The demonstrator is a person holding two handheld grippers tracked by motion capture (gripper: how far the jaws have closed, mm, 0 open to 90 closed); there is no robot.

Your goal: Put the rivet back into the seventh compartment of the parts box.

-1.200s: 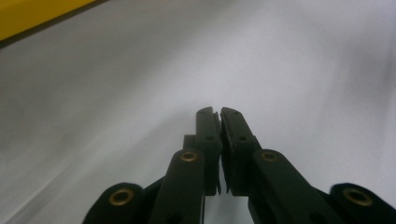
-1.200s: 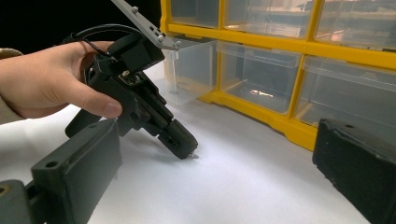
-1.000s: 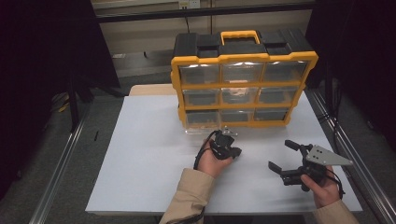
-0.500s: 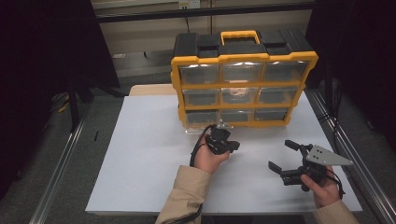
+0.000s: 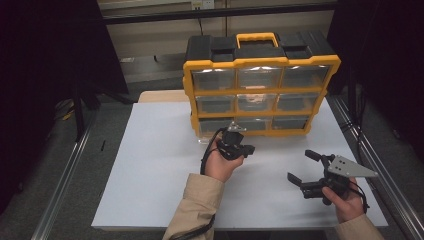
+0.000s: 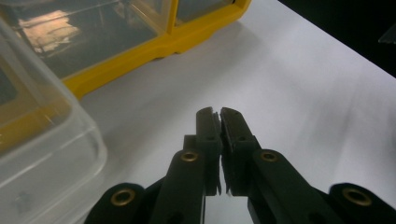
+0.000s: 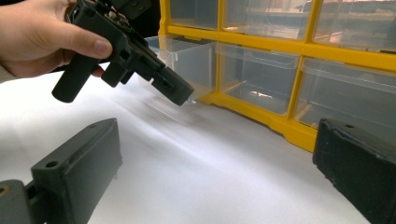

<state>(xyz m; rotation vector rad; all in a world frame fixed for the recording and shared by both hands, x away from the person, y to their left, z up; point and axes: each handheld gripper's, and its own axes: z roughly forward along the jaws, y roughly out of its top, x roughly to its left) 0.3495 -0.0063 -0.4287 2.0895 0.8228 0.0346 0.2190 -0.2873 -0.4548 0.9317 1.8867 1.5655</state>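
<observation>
Hovering with the left tool (image 5: 231, 135) just beside the clear plastic drawer (image 5: 214, 128), bottom left in the yellow organizer cabinet (image 5: 260, 63) and slid part way out over the white desk (image 5: 150, 165). Jaws pressed together in the left gripper view, with nothing to be made out between them and the drawer wall (image 6: 42, 140) off to one side. Hard to tell from the right gripper view whether the closed tip touches the drawer's front corner (image 7: 187, 56) or stops just short of it.

Holding the right tool (image 5: 299, 165) low over the desk, well apart to the right, jaws spread wide and empty.

Probably a light thing to handle, thin-walled, stiff but a little springy, smooth and glossy enough to slip between hard jaws. Likely to crack or scuff if squeezed hard across the open top. Best taken by the front wall or its upper lip, pinched near the middle so as to slide straight and not bind in the frame.
</observation>
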